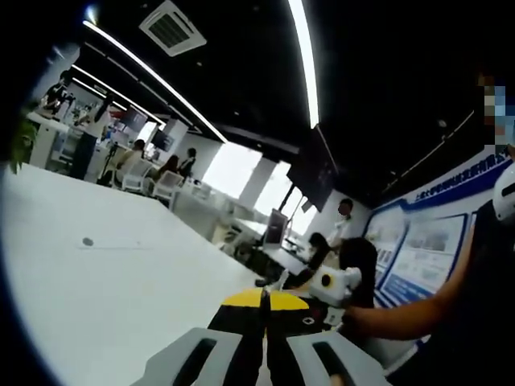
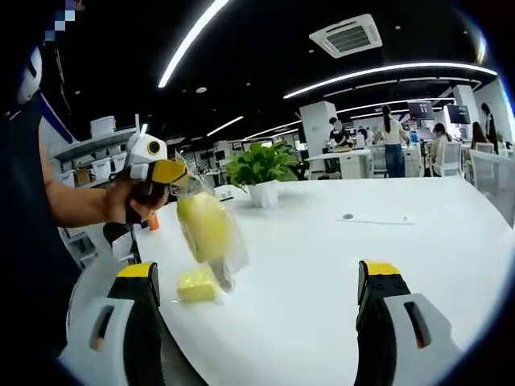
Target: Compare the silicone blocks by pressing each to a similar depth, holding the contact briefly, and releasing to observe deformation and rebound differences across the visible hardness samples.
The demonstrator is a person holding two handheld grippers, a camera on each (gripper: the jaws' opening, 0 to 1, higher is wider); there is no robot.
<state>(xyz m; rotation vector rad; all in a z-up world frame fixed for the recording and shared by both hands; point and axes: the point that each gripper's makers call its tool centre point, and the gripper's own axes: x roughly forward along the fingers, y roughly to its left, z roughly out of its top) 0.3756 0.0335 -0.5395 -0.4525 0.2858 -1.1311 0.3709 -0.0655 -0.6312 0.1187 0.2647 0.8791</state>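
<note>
Silicone block, yellow, in a clear bag, hangs above white table, pinched in left gripper, jaws clamped. Smaller yellow silicone block lies on table below. Right gripper jaws wide apart, empty. Step: likely setup, no pressing yet; next, lay bagged sample down.

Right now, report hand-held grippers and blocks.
Left hand-held gripper shut on bagged yellow block, lifted off table. Right hand-held gripper open. Second yellow block on table.
</note>
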